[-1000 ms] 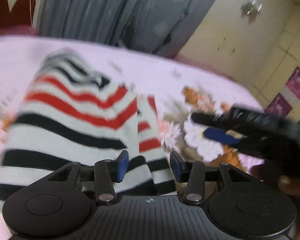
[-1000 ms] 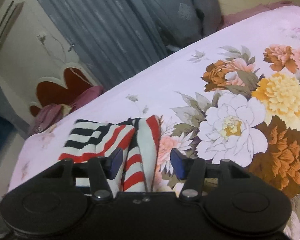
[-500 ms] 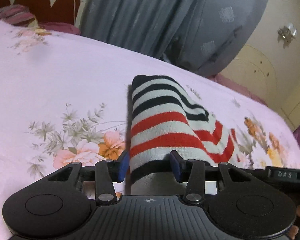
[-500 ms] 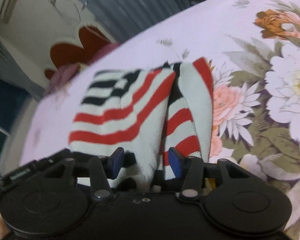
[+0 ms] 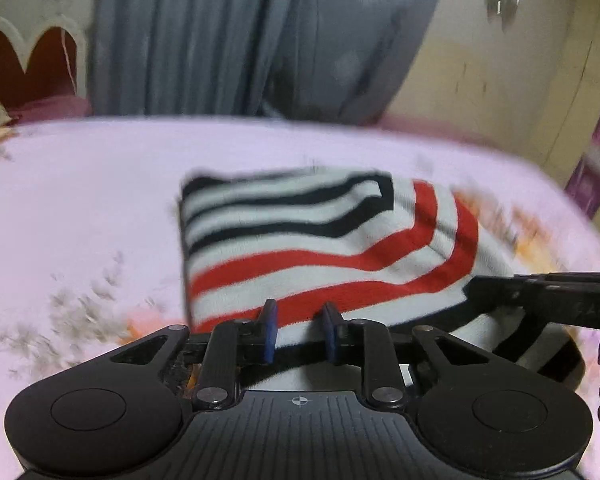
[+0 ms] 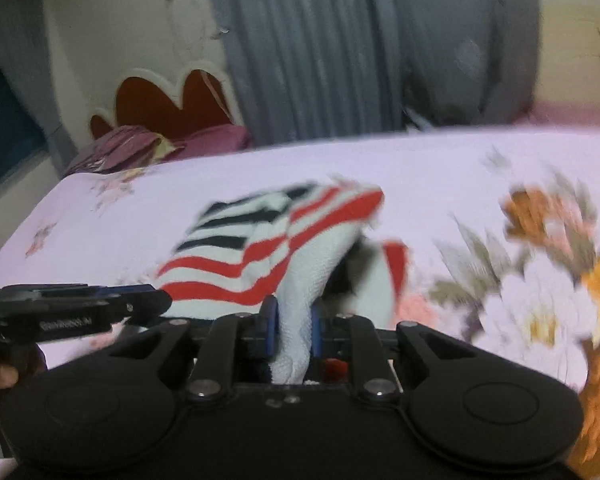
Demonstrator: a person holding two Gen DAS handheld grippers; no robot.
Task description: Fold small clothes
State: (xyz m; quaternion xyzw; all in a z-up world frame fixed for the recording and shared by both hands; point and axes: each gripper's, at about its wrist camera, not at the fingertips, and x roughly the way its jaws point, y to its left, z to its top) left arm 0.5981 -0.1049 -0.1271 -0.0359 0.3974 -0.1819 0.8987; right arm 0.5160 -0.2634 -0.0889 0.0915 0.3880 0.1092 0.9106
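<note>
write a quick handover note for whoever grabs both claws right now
Left claw: jaws closing over the near edge of the striped garment.
Right claw: jaws closing, white fabric of the same garment pinched between the pads.
Garment lies bunched on the floral bedsheet, partly folded over itself.
Done: both near corners reached.
Left: probably lift, carry the edge over, flatten, release.

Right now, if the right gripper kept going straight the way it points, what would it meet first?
The striped garment: its white fabric already sits between the closing jaws of the right gripper. Beyond it probably the floral bedsheet, though blur leaves depth unclear.
</note>
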